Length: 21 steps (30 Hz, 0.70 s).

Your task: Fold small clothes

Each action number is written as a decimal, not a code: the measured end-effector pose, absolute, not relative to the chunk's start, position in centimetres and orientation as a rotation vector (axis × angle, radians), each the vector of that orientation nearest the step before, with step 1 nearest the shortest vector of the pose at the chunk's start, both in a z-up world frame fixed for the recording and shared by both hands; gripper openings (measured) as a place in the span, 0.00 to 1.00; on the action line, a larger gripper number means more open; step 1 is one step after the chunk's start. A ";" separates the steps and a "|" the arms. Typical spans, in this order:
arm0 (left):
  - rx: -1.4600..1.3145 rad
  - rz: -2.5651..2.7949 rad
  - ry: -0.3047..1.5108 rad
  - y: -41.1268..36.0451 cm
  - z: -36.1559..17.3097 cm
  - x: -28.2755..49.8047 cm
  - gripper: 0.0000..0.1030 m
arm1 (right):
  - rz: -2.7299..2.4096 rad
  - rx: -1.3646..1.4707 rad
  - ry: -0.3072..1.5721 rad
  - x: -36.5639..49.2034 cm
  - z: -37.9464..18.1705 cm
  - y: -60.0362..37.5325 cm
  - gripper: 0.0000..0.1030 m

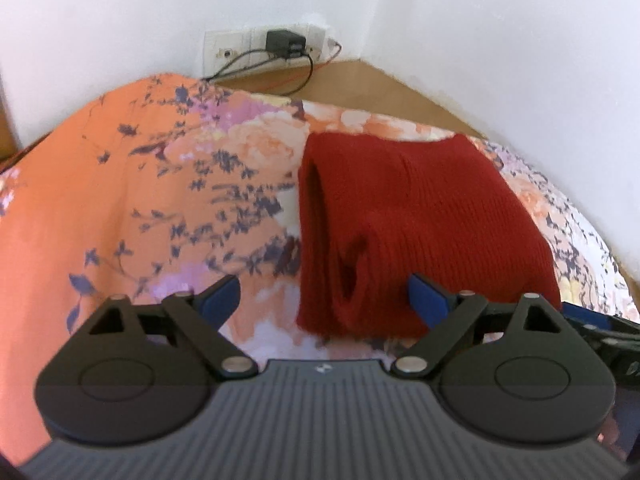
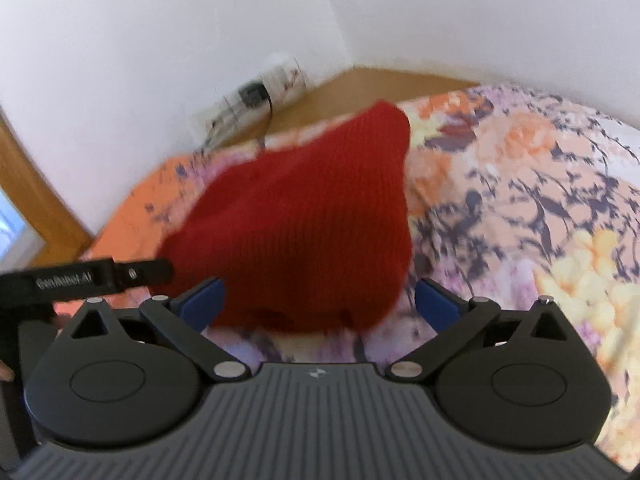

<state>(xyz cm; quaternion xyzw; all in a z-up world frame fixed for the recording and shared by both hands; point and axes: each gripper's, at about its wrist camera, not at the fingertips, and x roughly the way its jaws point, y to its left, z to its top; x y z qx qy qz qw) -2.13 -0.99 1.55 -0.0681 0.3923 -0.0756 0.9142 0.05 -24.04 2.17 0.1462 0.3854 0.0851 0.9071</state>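
"GenRobot.AI" read on the left hand-held gripper [image 2: 100, 276] at the frame's left edge. Both it and the right hand-held gripper [image 2: 316, 300] hung spread wide, empty — the folded red knit [image 1: 420, 232] lay mid-frame on the floral bed [image 1: 120, 200].

A floral orange bedsheet [image 1: 120, 208] — behind it, a black charger [image 1: 285, 43] plugged into the white wall [image 1: 480, 20].

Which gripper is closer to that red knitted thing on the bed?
About equal. The left gripper sits open at the red knit's left corner; the right gripper is open, straddling its near edge.
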 end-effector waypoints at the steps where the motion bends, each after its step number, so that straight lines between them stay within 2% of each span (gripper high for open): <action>1: -0.136 -0.155 0.816 -1.2 1.4 -2.4 0.90 | 0.168 0.289 0.807 -0.3 2.0 -23.9 1.00; 10: -0.051 -0.145 0.940 -3.4 -1.2 -3.5 0.90 | 0.132 0.286 0.915 -1.2 0.3 -23.2 1.00; 21: -0.067 -0.097 0.972 -3.6 -1.7 -3.5 0.90 | 0.111 0.269 1.015 -0.8 -1.2 -22.7 1.00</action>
